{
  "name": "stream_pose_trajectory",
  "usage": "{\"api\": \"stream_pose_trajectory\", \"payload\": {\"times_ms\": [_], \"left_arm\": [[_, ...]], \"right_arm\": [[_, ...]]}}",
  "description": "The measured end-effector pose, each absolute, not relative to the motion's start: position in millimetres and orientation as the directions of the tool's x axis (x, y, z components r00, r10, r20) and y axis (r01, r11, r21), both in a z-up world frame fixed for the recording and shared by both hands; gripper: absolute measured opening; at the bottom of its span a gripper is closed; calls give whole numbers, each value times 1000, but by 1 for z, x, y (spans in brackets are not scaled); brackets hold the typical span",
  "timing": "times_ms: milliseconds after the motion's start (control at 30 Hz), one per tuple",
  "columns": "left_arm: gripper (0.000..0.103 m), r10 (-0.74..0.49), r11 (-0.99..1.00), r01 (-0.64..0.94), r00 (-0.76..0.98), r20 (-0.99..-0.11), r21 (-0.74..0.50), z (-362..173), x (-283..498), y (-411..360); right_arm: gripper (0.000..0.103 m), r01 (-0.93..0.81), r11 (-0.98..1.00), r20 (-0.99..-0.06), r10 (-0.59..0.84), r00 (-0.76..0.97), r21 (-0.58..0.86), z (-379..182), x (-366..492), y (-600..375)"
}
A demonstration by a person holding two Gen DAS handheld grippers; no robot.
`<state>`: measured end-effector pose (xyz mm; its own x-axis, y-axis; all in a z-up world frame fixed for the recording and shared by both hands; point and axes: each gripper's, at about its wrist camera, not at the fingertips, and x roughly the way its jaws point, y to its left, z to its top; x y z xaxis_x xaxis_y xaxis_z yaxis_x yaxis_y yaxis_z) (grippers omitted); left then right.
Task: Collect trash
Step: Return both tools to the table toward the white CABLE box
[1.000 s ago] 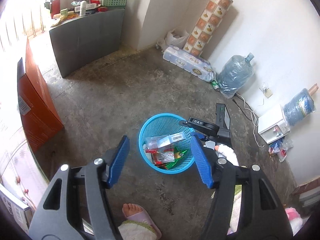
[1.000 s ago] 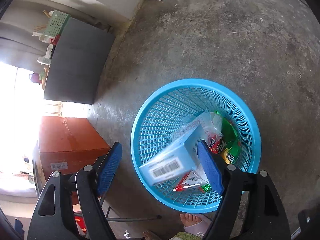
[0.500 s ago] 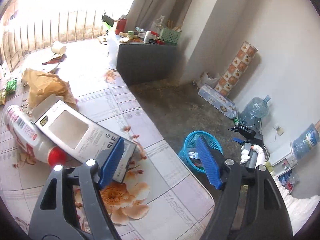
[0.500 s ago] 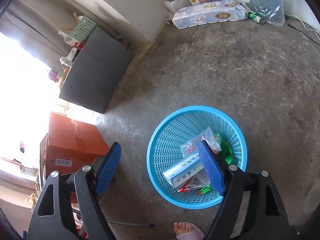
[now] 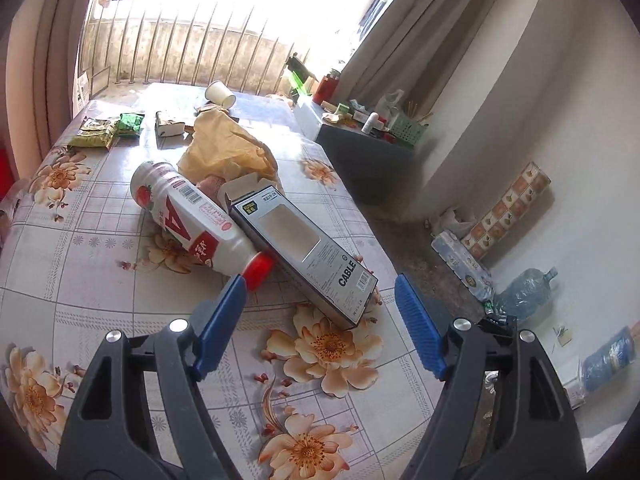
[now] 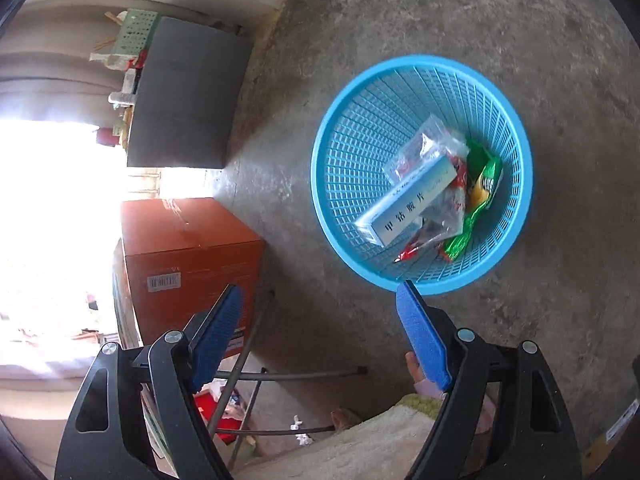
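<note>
My left gripper (image 5: 320,282) hovers over a floral-cloth table (image 5: 100,288), its jaws opening with nothing between them. Just beyond its tips lie a grey cable box (image 5: 304,252) and a white bottle with a red cap (image 5: 188,216). Behind those are a crumpled brown paper bag (image 5: 228,148), a paper cup (image 5: 220,93), green packets (image 5: 96,132) and a small carton (image 5: 170,128). My right gripper (image 6: 320,290) is open and empty above the concrete floor, left of a blue basket (image 6: 332,128). The basket holds a pale blue box (image 6: 412,204), clear wrappers and a green packet (image 6: 480,184).
An orange carton (image 6: 188,248) and thin metal table legs (image 6: 248,360) stand left of the basket. A person's slippered foot (image 6: 420,376) is near the right finger. A grey cabinet (image 5: 360,152), a tissue pack (image 5: 460,260) and water jugs (image 5: 524,292) line the wall.
The left gripper swung from over the basket to above the table and spread its jaws wider. The right gripper drifted left, so the basket now sits to its right, with the pale blue box settled inside.
</note>
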<state>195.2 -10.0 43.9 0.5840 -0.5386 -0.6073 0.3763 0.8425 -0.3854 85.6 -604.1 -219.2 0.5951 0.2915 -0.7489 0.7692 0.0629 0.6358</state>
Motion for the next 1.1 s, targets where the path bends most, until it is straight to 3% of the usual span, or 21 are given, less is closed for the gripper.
{"api": "stream_pose_trajectory", "payload": {"times_ms": [267,467,600,633,967,1100], "left_arm": [[75,-489,872,331,610,-623,-360,43,205,4],[75,-469,882,284,603,-645,-376,30,225,9],[75,-461,887,274,591,-662,-372,23,232,8],[75,-462,886,273,588,-664,-375,21,233,7],[75,-470,882,277,570,-674,-382,15,233,5],[75,-468,883,278,580,-667,-378,17,229,6]], "right_arm": [[71,798,-265,-711,362,603,541,-323,115,-613],[60,812,-342,-727,370,579,473,-359,124,-616],[36,812,-364,-730,368,576,457,-368,123,-616],[35,810,-364,-733,361,577,459,-367,119,-617],[33,825,-137,-791,232,565,549,-313,129,-642],[51,870,-115,-846,204,492,479,-325,131,-650]]}}
